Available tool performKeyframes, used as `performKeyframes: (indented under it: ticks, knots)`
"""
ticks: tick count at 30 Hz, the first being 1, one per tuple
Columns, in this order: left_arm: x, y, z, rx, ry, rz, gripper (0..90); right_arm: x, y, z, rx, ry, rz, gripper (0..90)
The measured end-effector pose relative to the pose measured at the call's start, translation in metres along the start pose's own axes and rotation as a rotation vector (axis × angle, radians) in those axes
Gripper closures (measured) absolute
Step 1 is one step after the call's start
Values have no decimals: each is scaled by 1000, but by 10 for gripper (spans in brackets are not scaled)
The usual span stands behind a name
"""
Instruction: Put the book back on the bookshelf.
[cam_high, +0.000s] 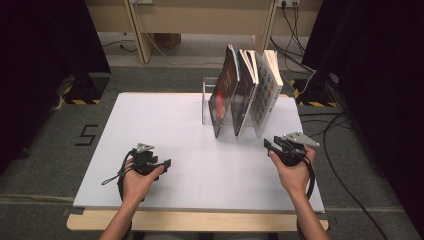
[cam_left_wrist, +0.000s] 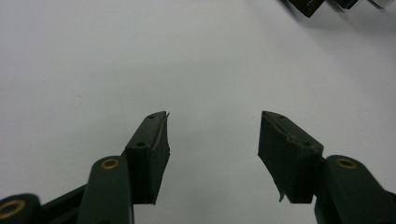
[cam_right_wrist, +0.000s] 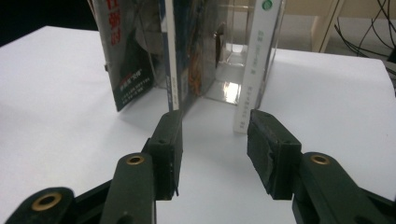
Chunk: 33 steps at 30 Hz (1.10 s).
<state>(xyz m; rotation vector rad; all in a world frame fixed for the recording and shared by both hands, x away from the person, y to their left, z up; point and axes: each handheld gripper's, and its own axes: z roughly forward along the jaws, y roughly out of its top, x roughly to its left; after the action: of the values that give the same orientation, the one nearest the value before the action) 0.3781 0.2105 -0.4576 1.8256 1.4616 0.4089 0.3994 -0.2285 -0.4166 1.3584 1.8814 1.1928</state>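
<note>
A: What do we see on the white table (cam_high: 175, 125)?

B: We see three books leaning in a clear acrylic holder (cam_high: 209, 102) at the far right: a dark-covered book (cam_high: 223, 92), a middle book (cam_high: 244, 92) and a white-spined book (cam_high: 265, 92).

A: Where are our grippers?

B: Our right gripper (cam_high: 272, 145) sits near the books' front edges, touching none. In the right gripper view its fingers (cam_right_wrist: 168, 144) stand wide, nothing between them, the middle book and white-spined book just ahead. Our left gripper (cam_high: 164, 163) rests low over bare table, well apart from the books, fingers (cam_left_wrist: 149, 149) also wide and empty.
</note>
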Motion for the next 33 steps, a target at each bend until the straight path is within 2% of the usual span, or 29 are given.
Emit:
performKeyframes:
  ticks: [24, 33]
  knots:
    - [0, -1, 2, 3, 2, -7, 416, -11, -37, 6, 85, -23, 12, 558]
    - [2, -2, 2, 7, 4, -5, 416, -11, -44, 8, 92, -28, 17, 557]
